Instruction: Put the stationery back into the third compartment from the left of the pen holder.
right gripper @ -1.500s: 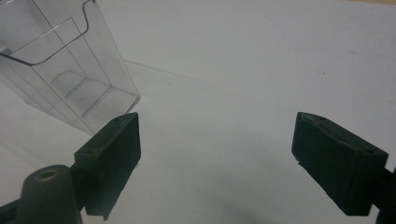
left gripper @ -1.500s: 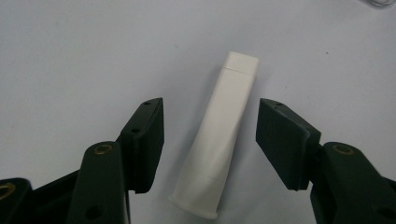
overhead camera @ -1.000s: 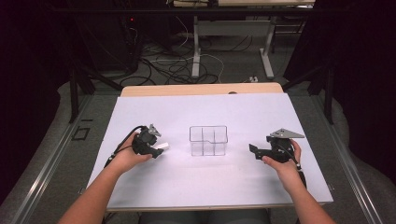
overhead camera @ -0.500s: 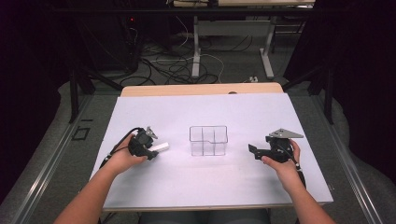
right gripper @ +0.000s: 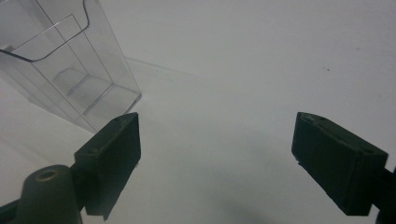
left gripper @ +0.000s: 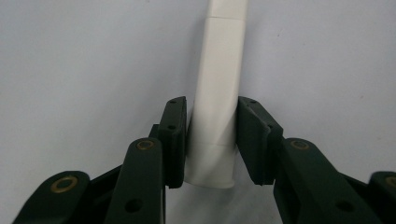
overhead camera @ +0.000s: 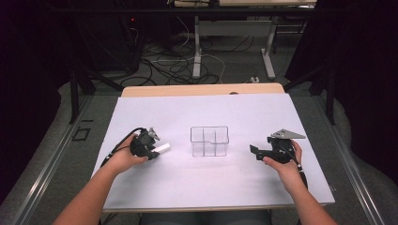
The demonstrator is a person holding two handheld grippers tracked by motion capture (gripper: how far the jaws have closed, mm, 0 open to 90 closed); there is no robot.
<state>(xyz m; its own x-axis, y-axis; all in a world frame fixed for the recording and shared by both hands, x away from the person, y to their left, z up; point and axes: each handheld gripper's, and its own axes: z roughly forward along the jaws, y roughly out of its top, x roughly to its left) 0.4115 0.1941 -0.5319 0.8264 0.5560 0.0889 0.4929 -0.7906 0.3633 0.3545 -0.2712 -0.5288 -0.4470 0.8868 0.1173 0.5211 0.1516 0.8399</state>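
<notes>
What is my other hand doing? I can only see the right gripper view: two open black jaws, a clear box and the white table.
Observer: Your left gripper has just been closing its jaws, and they now pinch a white tube.
Operator: Is the tube up in the air?
Observer: In the high view it looks to lie on the table, with its free end pointing toward the clear box.
Operator: Is the box touching it?
Observer: No, they are apart. The box stands about midway between the left gripper and the right gripper, touching neither.
</notes>
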